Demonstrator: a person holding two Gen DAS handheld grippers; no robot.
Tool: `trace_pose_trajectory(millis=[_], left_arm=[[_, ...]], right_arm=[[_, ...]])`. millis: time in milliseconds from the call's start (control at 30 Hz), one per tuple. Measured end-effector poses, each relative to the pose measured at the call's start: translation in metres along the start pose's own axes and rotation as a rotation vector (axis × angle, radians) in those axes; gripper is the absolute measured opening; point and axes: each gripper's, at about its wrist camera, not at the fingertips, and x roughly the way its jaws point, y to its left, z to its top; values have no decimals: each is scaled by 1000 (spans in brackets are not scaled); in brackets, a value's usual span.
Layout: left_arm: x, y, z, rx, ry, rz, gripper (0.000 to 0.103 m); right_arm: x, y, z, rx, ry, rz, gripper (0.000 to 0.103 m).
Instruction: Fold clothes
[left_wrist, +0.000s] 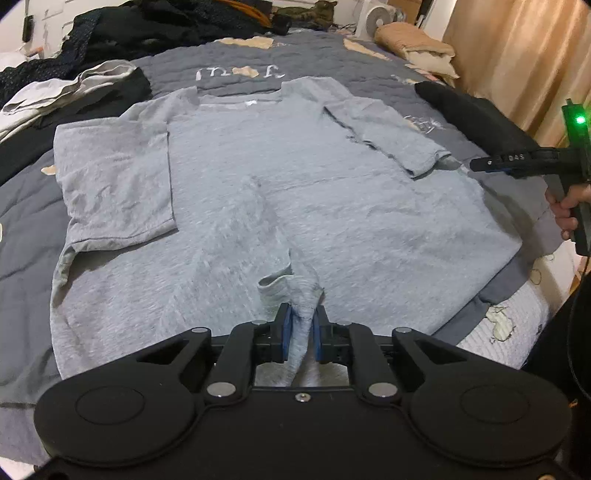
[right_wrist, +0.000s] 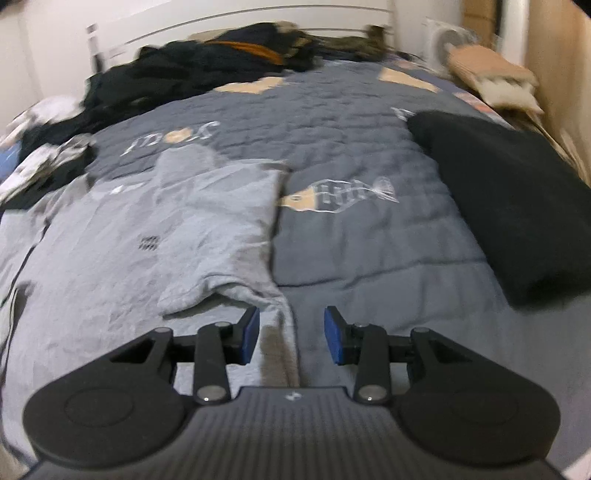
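Right wrist view is motion-blurred, detail soft. Grey t-shirt (left_wrist: 280, 192) lies flat on the grey quilt (left_wrist: 229, 55); its hem is partly hidden behind the left gripper (left_wrist: 301, 325). Long axis runs hem-near to collar-far. Left gripper's fingers pinch a bunched hem fold. Right gripper (right_wrist: 291, 332) has fingers spread, empty, at the shirt's side edge. Black folded garment (right_wrist: 509, 206) lies apart to the right.

One gray shirt (left_wrist: 295, 206), two sleeves. One folded black cloth (right_wrist: 506, 206). One dark clothes pile (left_wrist: 166, 29). Two grippers: left gripper (left_wrist: 302, 325), right gripper (right_wrist: 291, 332). One fan (left_wrist: 380, 18). One fish picture (right_wrist: 343, 194) on blanket (right_wrist: 362, 122).
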Motion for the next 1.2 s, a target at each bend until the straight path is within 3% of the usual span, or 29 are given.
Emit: trace_pose_trajectory(millis=[400,667,700,767,1100,1200], left_arm=[[6,8,5,-29,29,39,13],[8,9,6,-28,37,41,13],[8,9,6,-28,38,41,13],[9,10,6,-29,39,42,13],[11,13,9,-39,44,51,13],[12,12,9,-33,44,50,13]], right_arm=[[14,32,-2,-288,-37,-11,37],[13,34,-1,-307,-29,21,30],[12,35,-1,-309,-28,25,16],[12,35,-1,-314,-26,33,5],[-11,32,-3,-289,-10,87,2],[-5,28,-3,-278,17,50,5]])
